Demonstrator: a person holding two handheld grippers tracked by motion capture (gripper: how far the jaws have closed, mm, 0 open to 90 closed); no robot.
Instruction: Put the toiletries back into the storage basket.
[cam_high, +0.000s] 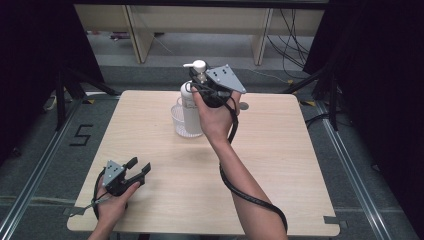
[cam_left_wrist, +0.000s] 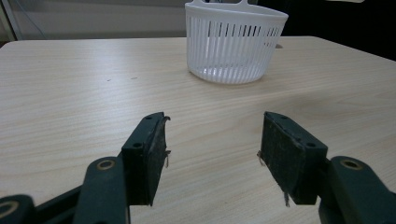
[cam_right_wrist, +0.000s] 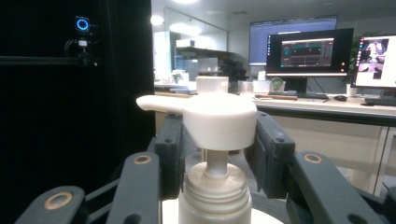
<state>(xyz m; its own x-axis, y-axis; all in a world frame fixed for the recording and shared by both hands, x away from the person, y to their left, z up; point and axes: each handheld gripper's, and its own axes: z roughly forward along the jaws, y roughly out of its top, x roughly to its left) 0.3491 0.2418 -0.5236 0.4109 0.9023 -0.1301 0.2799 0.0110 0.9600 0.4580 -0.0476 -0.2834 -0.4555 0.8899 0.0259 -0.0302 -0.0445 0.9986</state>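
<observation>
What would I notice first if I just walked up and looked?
Probably the white pump bottle, held upright above the middle of the far side of the table by the right gripper, whose jaws sit either side of its pump top. Right beside it stands a white slatted basket. The left gripper waits open at the near left corner.

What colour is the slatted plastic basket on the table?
White; the slatted plastic basket shows best in the left gripper view.
</observation>
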